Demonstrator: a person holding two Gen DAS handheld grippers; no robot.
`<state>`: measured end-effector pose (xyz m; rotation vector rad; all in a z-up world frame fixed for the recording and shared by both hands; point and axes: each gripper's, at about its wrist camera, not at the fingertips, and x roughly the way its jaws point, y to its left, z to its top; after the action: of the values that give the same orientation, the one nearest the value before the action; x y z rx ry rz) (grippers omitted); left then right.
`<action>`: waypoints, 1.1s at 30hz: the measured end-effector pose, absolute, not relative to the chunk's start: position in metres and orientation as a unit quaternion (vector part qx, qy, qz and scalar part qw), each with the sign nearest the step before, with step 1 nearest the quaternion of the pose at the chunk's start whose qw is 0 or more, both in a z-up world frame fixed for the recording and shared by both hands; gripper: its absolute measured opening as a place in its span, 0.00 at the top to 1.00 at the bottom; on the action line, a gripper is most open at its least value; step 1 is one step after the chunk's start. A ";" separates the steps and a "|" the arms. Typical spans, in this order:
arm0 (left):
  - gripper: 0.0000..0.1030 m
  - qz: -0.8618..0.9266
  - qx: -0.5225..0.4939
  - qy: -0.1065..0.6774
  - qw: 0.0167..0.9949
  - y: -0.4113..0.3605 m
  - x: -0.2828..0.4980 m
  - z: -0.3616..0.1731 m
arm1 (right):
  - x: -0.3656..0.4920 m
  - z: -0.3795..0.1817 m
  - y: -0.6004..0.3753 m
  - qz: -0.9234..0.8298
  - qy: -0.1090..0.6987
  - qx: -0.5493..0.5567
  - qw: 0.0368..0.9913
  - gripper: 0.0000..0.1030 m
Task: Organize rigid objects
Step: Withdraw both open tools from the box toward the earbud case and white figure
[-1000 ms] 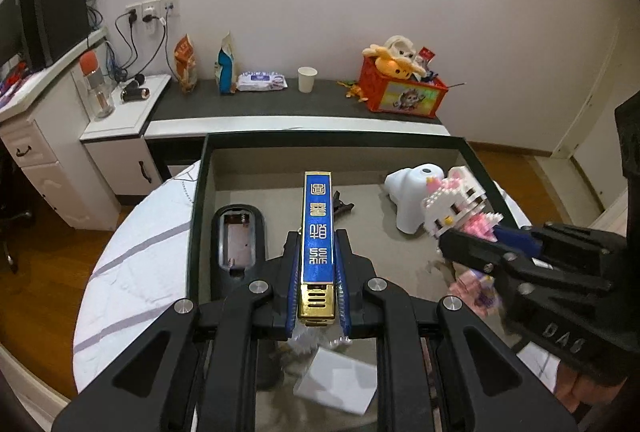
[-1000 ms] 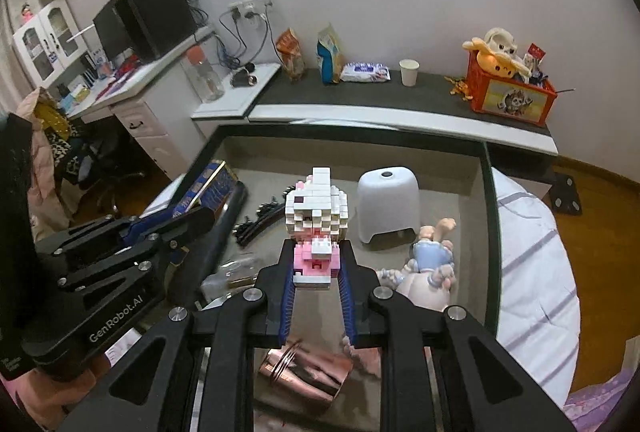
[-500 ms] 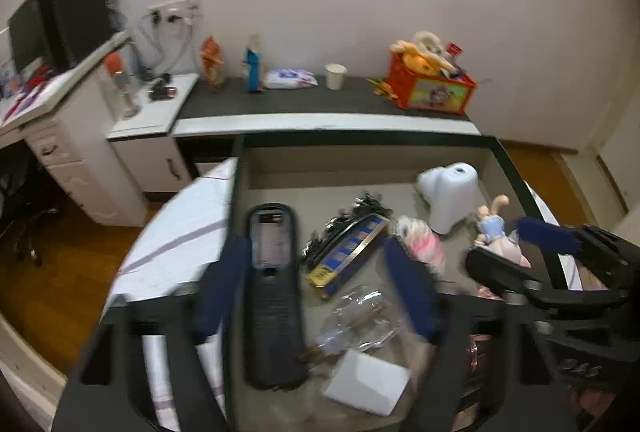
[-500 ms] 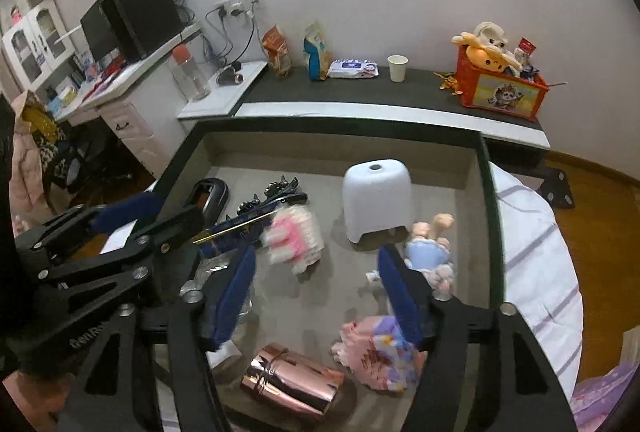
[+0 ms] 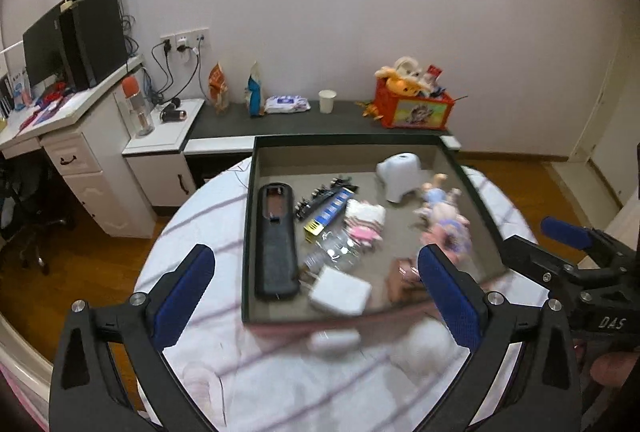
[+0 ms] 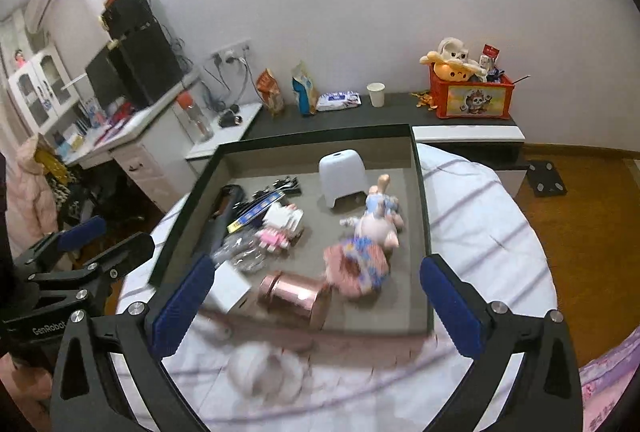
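Even, soft indoor light fills both views — no hard shadows, only a bright glare spot at the right wrist view's top-left corner. Fisheye bending curves the walls, with black vignette corners. Motion blur smears the near tray rim (image 5: 360,320) and bedsheet (image 6: 480,216) — the far shelf stays sharp.

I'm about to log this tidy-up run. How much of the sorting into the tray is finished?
Done: the blue box and the block figure lie in the tray with the dolls, pink tin and white stool. In hand: nothing; the left hand-held gripper and right hand-held gripper are both opening with nothing between them. Left: blurred white things on the table outside the tray.
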<state>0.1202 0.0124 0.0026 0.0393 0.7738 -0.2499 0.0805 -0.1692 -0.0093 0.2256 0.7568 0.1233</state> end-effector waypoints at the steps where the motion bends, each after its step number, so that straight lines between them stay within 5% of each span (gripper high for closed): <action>1: 0.00 -0.120 0.018 0.373 0.920 0.014 0.109 0.006 | 0.073 -0.007 -0.170 0.055 0.366 0.106 0.923 0.00; 16: 0.00 -0.069 0.012 0.370 0.926 0.036 0.021 0.006 | -0.040 -0.006 -0.156 0.025 0.349 0.089 0.932 0.00; 33: 0.00 -0.053 -0.003 0.389 0.920 0.055 -0.010 -0.013 | -0.058 -0.019 -0.132 0.046 0.365 0.074 0.927 0.00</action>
<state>-0.0105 0.0554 -0.0126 -0.0056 0.8005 -0.1087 -0.0578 -0.1318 -0.0191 0.1508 0.7491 0.0934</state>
